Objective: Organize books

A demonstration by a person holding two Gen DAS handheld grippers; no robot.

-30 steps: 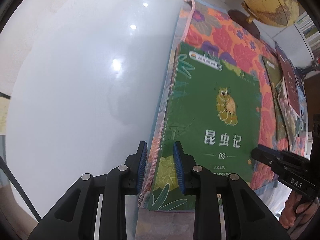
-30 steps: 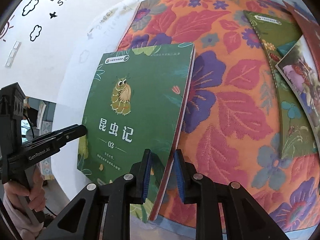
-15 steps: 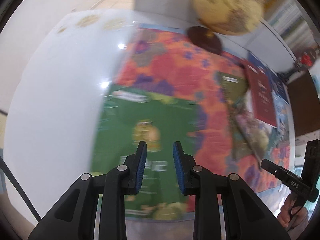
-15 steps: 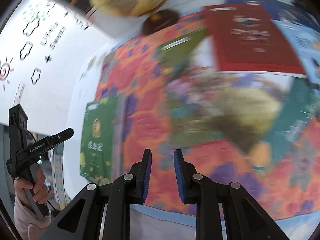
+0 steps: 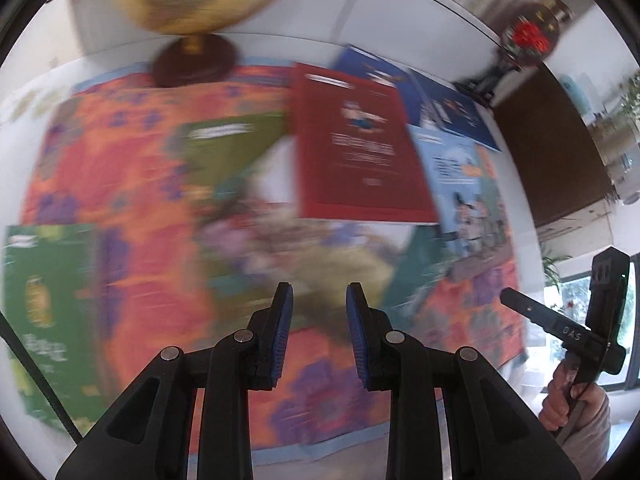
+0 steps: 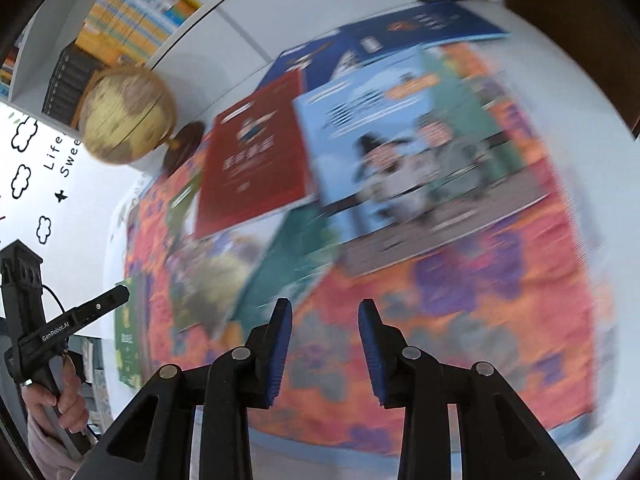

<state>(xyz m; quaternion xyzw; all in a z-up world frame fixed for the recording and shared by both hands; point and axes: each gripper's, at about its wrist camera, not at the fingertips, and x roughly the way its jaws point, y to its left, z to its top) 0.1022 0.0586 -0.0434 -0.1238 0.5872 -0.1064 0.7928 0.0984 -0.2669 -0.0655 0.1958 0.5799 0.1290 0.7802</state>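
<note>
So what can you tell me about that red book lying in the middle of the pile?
The red book is a thin paperback with a plain red cover, a small cartoon figure near its top and pale lettering below, too blurred to read. It lies flat and closed, slightly askew, on top of the other books. Its lower edge overlaps a flowery book, its far corner covers a dark blue book, and a light blue book lies beside it. Neither gripper touches it.

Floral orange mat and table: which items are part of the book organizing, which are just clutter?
Job items:
- green insect book
- red book
- light blue cartoon-cover book
- dark blue book
- blurred teal-and-white illustrated book
- left gripper, right gripper, both open and empty

Lying about:
- yellow globe on dark wooden base
- floral orange mat
</note>
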